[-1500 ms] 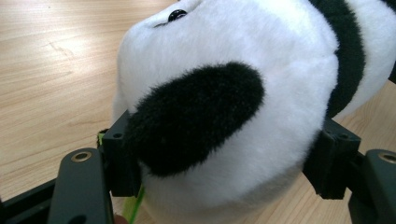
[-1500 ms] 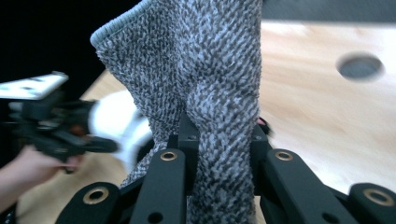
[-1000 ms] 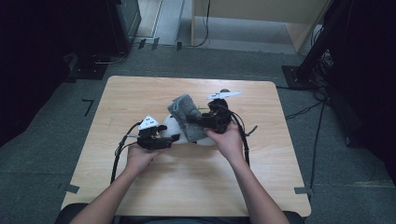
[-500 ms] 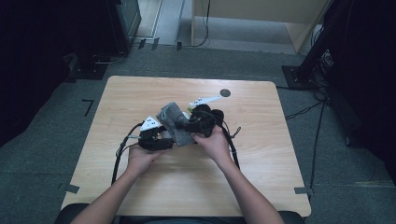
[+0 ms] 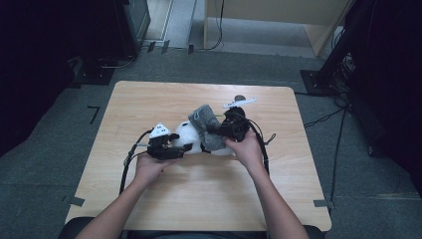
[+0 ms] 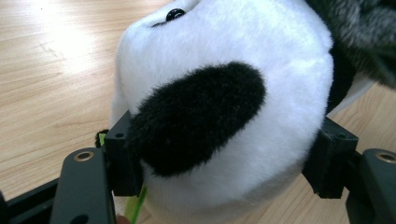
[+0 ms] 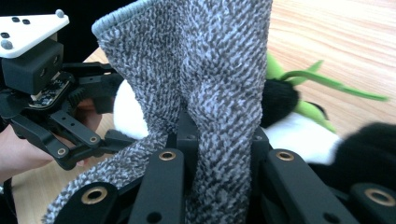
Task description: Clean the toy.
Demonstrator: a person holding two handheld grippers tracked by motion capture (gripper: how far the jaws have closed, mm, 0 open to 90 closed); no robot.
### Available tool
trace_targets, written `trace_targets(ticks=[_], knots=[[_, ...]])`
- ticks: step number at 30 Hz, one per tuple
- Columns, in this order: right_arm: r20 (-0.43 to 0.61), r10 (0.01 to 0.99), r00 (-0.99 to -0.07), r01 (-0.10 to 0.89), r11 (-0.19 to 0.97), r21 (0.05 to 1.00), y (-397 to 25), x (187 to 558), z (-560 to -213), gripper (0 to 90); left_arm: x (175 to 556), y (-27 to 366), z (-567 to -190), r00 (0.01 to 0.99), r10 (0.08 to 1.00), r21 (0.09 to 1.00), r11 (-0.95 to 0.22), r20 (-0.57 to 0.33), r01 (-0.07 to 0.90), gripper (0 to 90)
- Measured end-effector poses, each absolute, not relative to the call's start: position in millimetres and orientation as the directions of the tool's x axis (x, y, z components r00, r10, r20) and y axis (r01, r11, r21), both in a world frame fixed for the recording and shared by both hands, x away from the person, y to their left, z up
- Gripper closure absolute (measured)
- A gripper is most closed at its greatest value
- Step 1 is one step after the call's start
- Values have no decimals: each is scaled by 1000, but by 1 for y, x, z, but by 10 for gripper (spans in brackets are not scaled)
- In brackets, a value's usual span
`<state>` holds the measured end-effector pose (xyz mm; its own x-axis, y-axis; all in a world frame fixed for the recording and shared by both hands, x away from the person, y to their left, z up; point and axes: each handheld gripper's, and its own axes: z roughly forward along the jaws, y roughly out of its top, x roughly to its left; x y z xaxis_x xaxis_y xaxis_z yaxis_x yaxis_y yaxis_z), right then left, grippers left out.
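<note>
A plush panda (image 5: pixel 188 135), white with black patches, lies mid-table. My left gripper (image 5: pixel 184 147) is shut on it; in the left gripper view both jaws press into the panda (image 6: pixel 243 70) from either side, with the left gripper (image 6: pixel 226 161) clamped low on its round white body. A grey knitted cloth (image 5: pixel 206 124) drapes over the panda's right part. My right gripper (image 5: pixel 217 130) is shut on that cloth (image 7: pixel 210 70), and the right gripper (image 7: pixel 219 142) pinches a fold standing upright. Green plush leaves (image 7: pixel 308 109) and black fur show behind the cloth.
The wooden table (image 5: pixel 149 104) has bare room on all sides of the toy. A small dark round object (image 5: pixel 240 97) sits near the far edge behind my right hand. Black cables (image 5: pixel 129 162) trail from both grippers. Grey floor surrounds the table.
My right gripper swung left with the grey cloth, then came back right, baring more of the white panda. The left gripper has held still on the panda.
</note>
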<state>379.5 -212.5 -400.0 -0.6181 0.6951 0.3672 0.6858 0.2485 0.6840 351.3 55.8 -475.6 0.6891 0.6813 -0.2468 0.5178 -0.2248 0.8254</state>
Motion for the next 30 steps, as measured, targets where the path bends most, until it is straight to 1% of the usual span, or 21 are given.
trace_targets(ticks=[5,9,14,19,25,27,30], knots=[[357,744,-565,683,179,708,-240,381,-391,772,354,58,-476,693,675,824,-223,-255,521,287],[388,742,-547,690,138,710,-258,381,-393,777,356,58,-475,698,671,824,-230,-251,518,287],[375,747,-549,682,140,718,-263,380,-389,789,357,59,-475,699,668,820,-232,-256,523,287],[392,750,-532,681,104,725,-277,378,-387,787,360,62,-475,694,665,813,-225,-275,537,286],[448,742,-499,697,36,717,-298,376,-389,780,363,63,-474,695,659,805,-225,-289,548,284],[432,762,-483,692,30,721,-304,374,-388,784,364,64,-475,688,660,801,-215,-303,559,284],[375,820,-433,706,50,706,-313,373,-391,788,367,68,-475,678,656,792,-197,-332,578,284]])
